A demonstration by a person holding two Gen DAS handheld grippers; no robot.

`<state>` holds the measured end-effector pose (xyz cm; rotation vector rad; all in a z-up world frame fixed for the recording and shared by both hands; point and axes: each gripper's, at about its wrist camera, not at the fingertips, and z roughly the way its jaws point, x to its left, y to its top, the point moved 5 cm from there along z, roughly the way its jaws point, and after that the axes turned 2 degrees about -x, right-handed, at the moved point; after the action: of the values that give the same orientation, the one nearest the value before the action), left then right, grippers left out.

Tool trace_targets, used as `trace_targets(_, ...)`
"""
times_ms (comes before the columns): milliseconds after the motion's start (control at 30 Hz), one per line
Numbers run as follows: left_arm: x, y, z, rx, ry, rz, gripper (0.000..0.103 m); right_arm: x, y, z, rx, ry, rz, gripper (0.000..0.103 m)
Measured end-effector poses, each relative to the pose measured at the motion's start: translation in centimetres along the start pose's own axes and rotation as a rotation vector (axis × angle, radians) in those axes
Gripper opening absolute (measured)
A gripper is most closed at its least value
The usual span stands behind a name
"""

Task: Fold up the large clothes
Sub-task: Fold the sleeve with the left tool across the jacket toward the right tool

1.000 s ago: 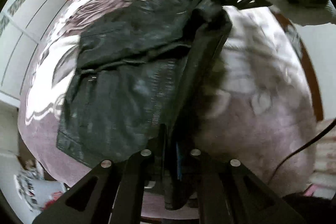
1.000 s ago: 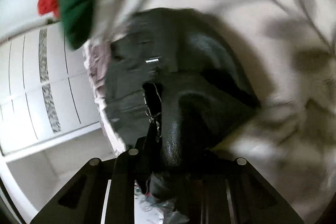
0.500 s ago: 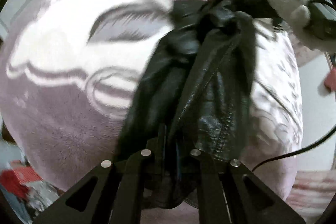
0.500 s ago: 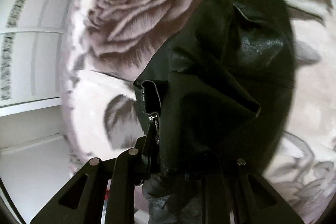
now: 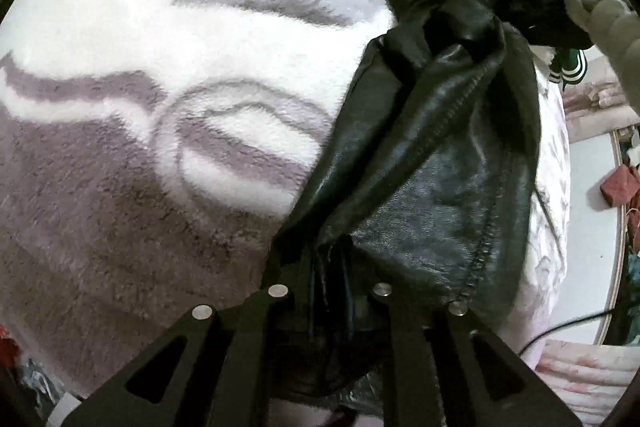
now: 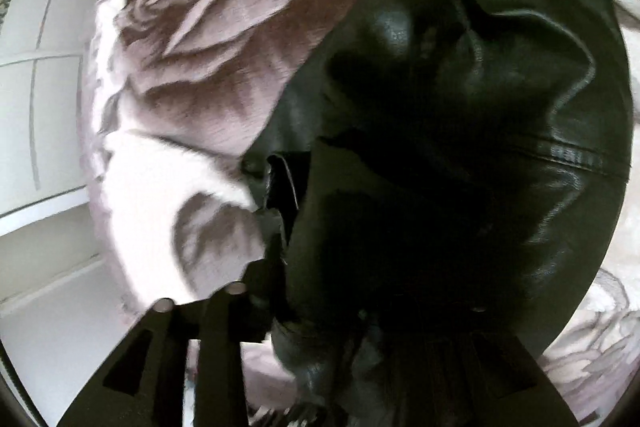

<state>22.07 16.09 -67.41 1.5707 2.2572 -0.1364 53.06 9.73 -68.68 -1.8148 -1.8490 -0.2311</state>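
**Jacket swung across the bed**

We have carried the black leather jacket (image 5: pixel 432 163) sideways over the floral blanket (image 5: pixel 168 75).

Left wrist: left gripper (image 5: pixel 330 267), fingers just easing apart, leather bunched between them.

Right wrist: right gripper (image 6: pixel 352 311) fingers widening; jacket (image 6: pixel 460 131) draped over them, grip unclear.

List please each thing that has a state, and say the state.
Jacket: bunched, lying on the blanket, one edge between each gripper's jaws.
Blanket: spread flat under the jacket.
Left gripper: jaws just been opening, jacket edge between them.
Right gripper: jaws just been opening, jacket between them.
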Motion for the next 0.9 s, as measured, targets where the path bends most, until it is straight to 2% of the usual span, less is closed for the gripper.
trace_targets(67,0.1,0.0,-1.5,-0.015,0.013,-0.007,0.018,1.3,-0.6,-2.5,0.016,0.152,-0.049,0.047)
trace_targets(100,0.1,-0.1,-2.3,-0.029,0.016,-0.012,0.023,2.3,-0.9,-4.6,0.013,0.294,-0.094,0.049)
trace_targets(167,0.3,-0.5,-3.9,-0.034,0.037,-0.031,0.030,2.0,-0.7,-7.2,-0.014,0.415,-0.101,0.051)
trace_targets(200,0.4,-0.6,-4.3,-0.033,0.051,-0.037,0.042,0.7,-0.2,-8.5,-0.048,0.395,-0.076,0.053)
trace_targets(233,0.4,-0.7,-4.9,-0.039,0.063,-0.045,0.058,-0.4,0.3,-8.9,-0.073,0.351,-0.068,0.053)
trace_targets(267,0.3,-0.7,-5.4,-0.047,0.070,-0.051,0.068,-1.1,0.5,-9.0,-0.081,0.317,-0.072,0.053)
trace_targets(300,0.2,-0.5,-5.8,-0.052,0.076,-0.054,0.079,-2.1,1.0,-8.3,-0.069,0.243,-0.085,0.053)
trace_targets(367,-0.5,0.2,-6.2,-0.065,0.086,-0.055,0.081,-2.6,1.6,-6.2,-0.040,0.172,-0.107,0.053)
trace_targets(400,-0.9,0.8,-6.0,-0.063,0.087,-0.050,0.081,-2.6,2.0,-5.1,-0.031,0.144,-0.128,0.049)
trace_targets(433,-1.4,1.3,-5.6,-0.062,0.092,-0.040,0.081,-2.3,2.6,-3.5,-0.030,0.102,-0.150,0.039)
trace_targets(500,-2.5,2.8,-4.6,-0.064,0.102,-0.023,0.081,-1.2,3.7,-0.1,-0.036,0.000,-0.202,0.038)
trace_targets(567,-3.4,4.1,-3.6,-0.067,0.102,-0.018,0.081,-1.0,4.5,2.5,-0.030,-0.050,-0.227,0.038)
trace_targets(633,-4.1,5.6,-2.4,-0.061,0.111,-0.021,0.081,-0.7,5.1,3.2,-0.014,-0.072,-0.255,0.038)
trace_targets(733,-4.9,7.5,-1.9,-0.058,0.107,-0.035,0.081,-0.9,5.1,0.4,0.024,-0.001,-0.234,0.038)
trace_targets(800,-5.7,9.1,-1.9,-0.073,0.102,-0.039,0.081,-1.9,4.4,-3.3,-0.017,0.062,-0.237,0.038)
trace_targets(900,-6.1,11.6,-1.5,-0.091,0.118,-0.053,0.081,-3.9,2.8,-7.0,-0.060,0.064,-0.257,0.038)
